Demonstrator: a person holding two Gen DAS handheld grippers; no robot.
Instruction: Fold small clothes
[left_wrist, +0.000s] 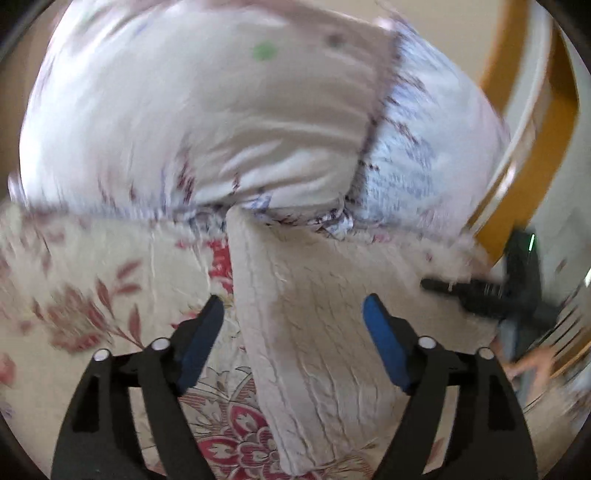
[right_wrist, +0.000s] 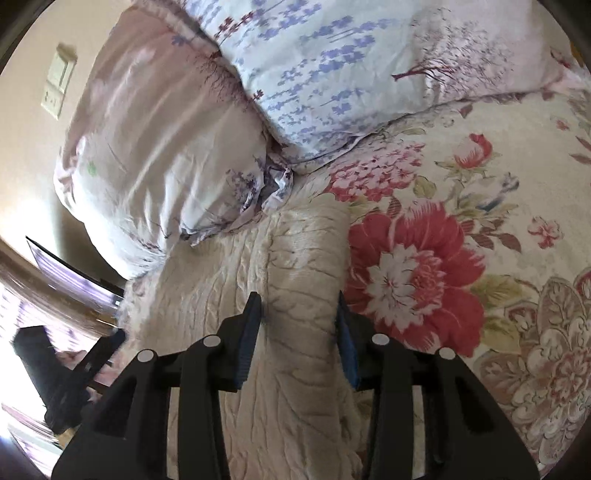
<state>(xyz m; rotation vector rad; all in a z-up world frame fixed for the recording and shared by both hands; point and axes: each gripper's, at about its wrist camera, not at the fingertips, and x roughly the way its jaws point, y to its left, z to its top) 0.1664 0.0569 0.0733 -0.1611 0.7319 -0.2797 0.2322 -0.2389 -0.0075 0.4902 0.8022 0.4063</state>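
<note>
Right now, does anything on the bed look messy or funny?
Only a little. The cream garment is bunched into a long wrinkly strip on the flowery bedspread, not flat or folded yet. One pillow leans over the other pillow. Nothing looks torn or spilled.

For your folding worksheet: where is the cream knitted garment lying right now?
The cream knitted garment lies on the floral bedspread, its far end just below the pillows. In both wrist views it runs between the open fingers of each hand-held gripper.
</note>
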